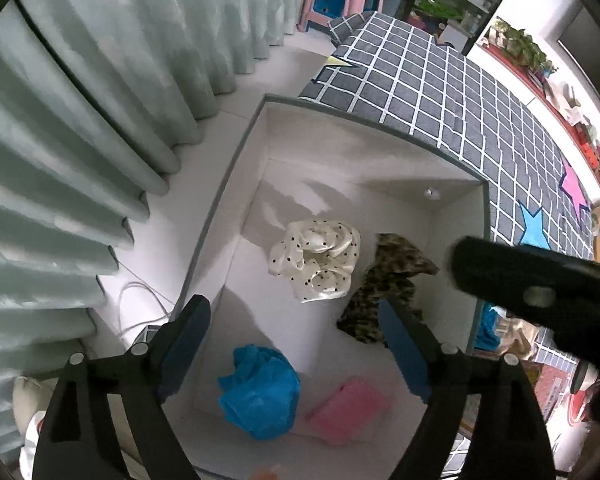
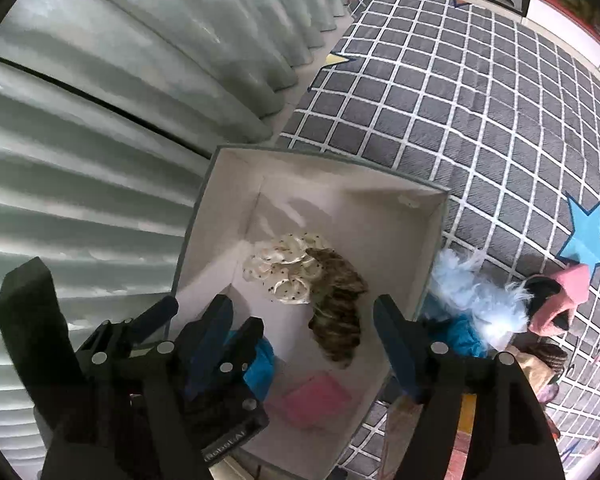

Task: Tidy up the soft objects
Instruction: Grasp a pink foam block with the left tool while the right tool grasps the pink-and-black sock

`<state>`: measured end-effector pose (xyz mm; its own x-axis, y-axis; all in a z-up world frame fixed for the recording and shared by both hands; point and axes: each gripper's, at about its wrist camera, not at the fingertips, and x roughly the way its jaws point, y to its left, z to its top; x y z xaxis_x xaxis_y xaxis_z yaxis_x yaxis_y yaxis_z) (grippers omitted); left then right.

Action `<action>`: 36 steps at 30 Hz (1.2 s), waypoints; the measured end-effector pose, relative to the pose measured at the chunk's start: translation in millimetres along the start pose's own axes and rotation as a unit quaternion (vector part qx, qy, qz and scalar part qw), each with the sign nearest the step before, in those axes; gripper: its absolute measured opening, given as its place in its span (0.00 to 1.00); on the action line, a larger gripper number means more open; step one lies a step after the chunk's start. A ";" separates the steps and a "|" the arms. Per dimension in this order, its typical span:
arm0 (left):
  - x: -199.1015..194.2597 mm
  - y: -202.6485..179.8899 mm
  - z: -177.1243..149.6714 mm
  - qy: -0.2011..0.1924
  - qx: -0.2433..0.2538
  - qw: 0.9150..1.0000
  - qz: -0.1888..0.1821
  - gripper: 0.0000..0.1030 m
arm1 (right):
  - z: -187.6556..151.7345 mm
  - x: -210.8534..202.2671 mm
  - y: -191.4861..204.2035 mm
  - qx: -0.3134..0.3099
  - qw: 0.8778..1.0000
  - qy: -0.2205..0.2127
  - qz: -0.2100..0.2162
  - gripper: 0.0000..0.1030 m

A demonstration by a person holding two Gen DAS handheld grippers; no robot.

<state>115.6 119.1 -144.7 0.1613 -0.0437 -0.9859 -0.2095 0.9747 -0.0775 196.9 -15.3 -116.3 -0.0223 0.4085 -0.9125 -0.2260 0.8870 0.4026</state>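
Note:
A grey box with white inside (image 1: 236, 160) (image 2: 192, 216) stands on the rug. In it lie a cream dotted scrunchie (image 1: 316, 262) (image 2: 282, 276), a leopard-print scrunchie (image 1: 384, 288) (image 2: 338, 308), a blue soft item (image 1: 260, 396) (image 2: 260, 364) and a pink soft item (image 1: 346, 408) (image 2: 312, 400). My left gripper (image 1: 294, 320) is open and empty above the box; it shows in the right wrist view (image 2: 208, 320) too. My right gripper (image 2: 304, 320) is open and empty over the box, its body at the right of the left wrist view (image 1: 540, 284).
Pale green curtains (image 1: 80, 140) (image 2: 100, 140) hang left of the box. A grey checked rug with stars (image 1: 460, 92) (image 2: 480, 120) lies to the right. On it beside the box sit a light blue fluffy item (image 2: 476, 292), a pink item (image 2: 560, 300) and more soft things.

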 end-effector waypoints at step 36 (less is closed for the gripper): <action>-21.1 -119.9 -2.1 0.033 0.057 0.998 -0.014 1.00 | -9.8 53.7 -230.3 0.112 0.985 0.071 -0.107 0.99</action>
<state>135.3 2.7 -114.9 0.1017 -0.0823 -0.9914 -0.0942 0.9913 -0.0920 238.2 -199.8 -258.7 -0.1376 0.1873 -0.9726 -0.0196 0.9812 0.1918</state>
